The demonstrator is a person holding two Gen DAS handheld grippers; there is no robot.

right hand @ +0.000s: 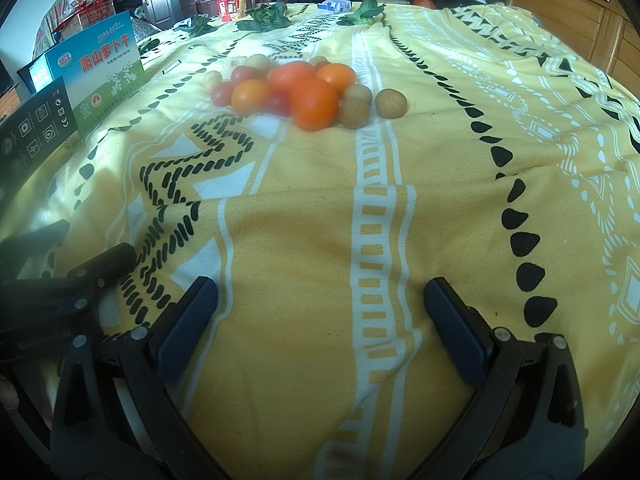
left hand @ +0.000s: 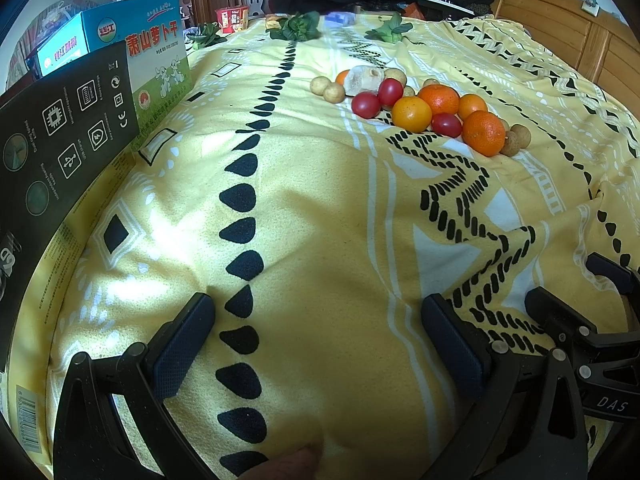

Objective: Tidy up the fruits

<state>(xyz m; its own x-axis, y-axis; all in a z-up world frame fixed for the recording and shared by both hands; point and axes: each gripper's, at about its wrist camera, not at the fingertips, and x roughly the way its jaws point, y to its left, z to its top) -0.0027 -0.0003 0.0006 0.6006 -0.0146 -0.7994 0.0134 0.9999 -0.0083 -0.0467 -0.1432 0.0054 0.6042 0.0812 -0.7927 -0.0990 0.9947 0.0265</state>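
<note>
A heap of fruit lies on the yellow patterned cloth: several oranges, red cherry tomatoes, small brown longans and a pale round piece. My left gripper is open and empty, low over the cloth, well short of the heap. My right gripper is open and empty, also well short of it. The right gripper shows at the left wrist view's right edge.
A black box and a blue-green carton stand at the left. Green leafy vegetables, a red cup and a blue pack lie at the far end. A wooden headboard is at right.
</note>
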